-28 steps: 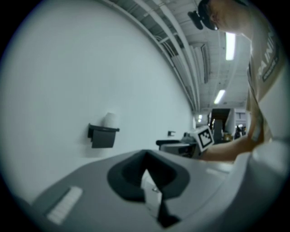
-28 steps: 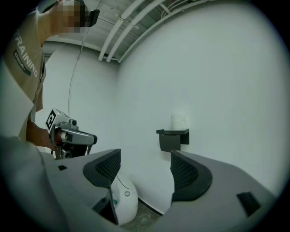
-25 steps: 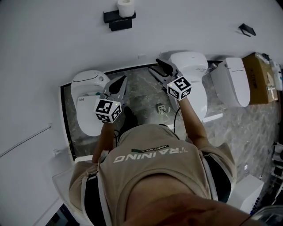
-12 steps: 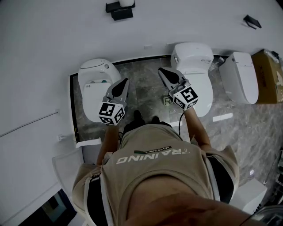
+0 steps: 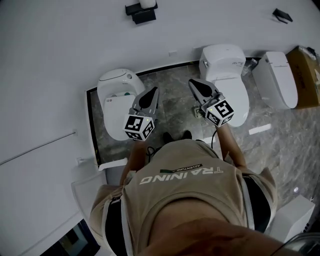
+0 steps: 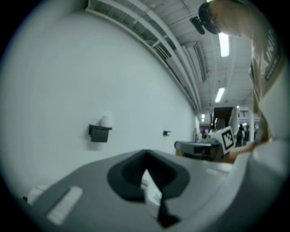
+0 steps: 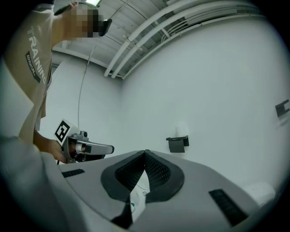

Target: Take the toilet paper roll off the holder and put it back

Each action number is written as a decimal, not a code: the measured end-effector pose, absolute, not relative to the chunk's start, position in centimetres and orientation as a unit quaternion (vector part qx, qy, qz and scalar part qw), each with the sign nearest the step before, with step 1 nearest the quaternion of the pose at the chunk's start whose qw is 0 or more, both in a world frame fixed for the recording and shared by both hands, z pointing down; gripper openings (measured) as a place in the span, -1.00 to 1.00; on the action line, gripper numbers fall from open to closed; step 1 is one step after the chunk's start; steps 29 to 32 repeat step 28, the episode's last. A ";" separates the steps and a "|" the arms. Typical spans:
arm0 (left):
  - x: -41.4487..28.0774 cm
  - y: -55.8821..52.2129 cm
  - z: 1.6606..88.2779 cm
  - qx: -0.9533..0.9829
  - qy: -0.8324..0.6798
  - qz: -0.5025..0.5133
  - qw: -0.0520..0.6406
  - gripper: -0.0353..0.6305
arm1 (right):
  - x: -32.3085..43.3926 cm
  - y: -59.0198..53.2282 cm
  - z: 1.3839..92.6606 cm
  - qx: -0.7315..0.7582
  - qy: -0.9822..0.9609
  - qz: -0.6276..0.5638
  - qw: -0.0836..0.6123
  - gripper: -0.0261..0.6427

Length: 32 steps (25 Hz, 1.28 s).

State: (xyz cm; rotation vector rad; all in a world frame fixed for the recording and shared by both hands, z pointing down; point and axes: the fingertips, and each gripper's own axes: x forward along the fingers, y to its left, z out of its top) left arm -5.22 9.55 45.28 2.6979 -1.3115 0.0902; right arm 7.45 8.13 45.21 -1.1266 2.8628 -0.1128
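At the tip of the left gripper (image 6: pixel 145 155), the two dark jaws are pressing together with nothing caught between them. It is pointing roughly level toward the white wall (image 6: pixel 68 81). The right gripper (image 7: pixel 145 152) is likewise sitting fully clenched and empty, its ribbed pads meeting along one seam. In the head view both grippers are hanging side by side in front of the person's chest, left (image 5: pixel 154 89) and right (image 5: pixel 191 81), each carrying its marker cube nearest the hand. Neither is touching anything.

Below them, the grey marbled floor (image 5: pixel 172 102) is showing, with a white toilet (image 5: pixel 114 92) under the left gripper and a second toilet (image 5: pixel 226 62) under the right one. A third white toilet (image 5: pixel 275 82) is standing farther right, beside a cardboard box (image 5: pixel 307 75).

The toilet paper roll (image 5: pixel 147 3) is standing upright on top of the black holder (image 5: pixel 142 13), which is mounted on the wall well apart from both grippers. The left gripper view is showing the roll (image 6: pixel 104 120) and holder (image 6: pixel 99 132) left of its jaws. The right gripper view is showing them, roll (image 7: pixel 181 129) on holder (image 7: pixel 177 143), slightly right of its jaws. A small black wall fitting (image 5: pixel 281 15) is sitting farther right along the wall.
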 end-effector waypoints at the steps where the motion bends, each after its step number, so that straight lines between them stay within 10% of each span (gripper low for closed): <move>1: -5.6 9.6 45.4 0.896 -0.437 0.027 0.071 -0.89 | 7.2 8.4 45.1 -0.368 0.929 -0.032 0.030 -0.88; 32: -6.6 11.9 45.9 0.913 -0.398 0.023 0.082 -0.89 | 3.2 11.3 43.7 -0.346 0.938 -0.011 0.005 -0.88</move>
